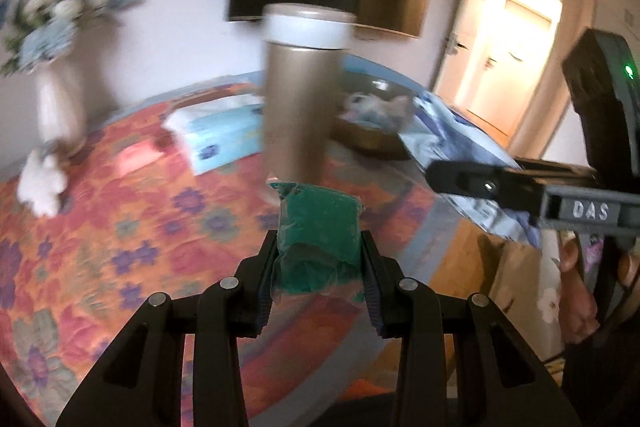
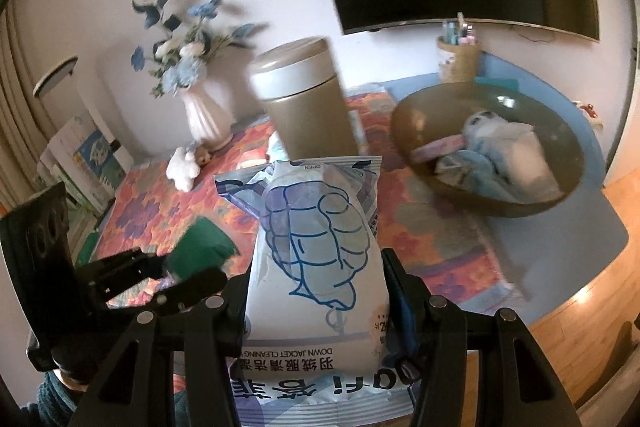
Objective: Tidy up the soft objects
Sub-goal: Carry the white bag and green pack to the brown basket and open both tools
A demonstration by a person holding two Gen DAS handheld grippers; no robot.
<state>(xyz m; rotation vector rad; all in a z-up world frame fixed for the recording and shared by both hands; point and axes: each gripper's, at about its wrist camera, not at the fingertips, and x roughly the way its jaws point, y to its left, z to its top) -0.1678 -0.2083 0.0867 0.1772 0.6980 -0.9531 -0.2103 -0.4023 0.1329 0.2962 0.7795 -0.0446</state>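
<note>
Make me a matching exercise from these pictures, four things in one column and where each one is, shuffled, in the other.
Things:
1. green packet
2. wipes pack
3. white plush toy
4. blue cloths

Places:
A. inside the brown bowl
B. between the left gripper fingers
C. lying by the white vase
D. between the right gripper fingers

Pairs: 1-B, 2-D, 3-C, 4-A

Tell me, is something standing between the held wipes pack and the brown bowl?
Yes. The gold canister stands just ahead-left of the wipes pack; the brown bowl lies right of it, so a rightward path looks free.
</note>
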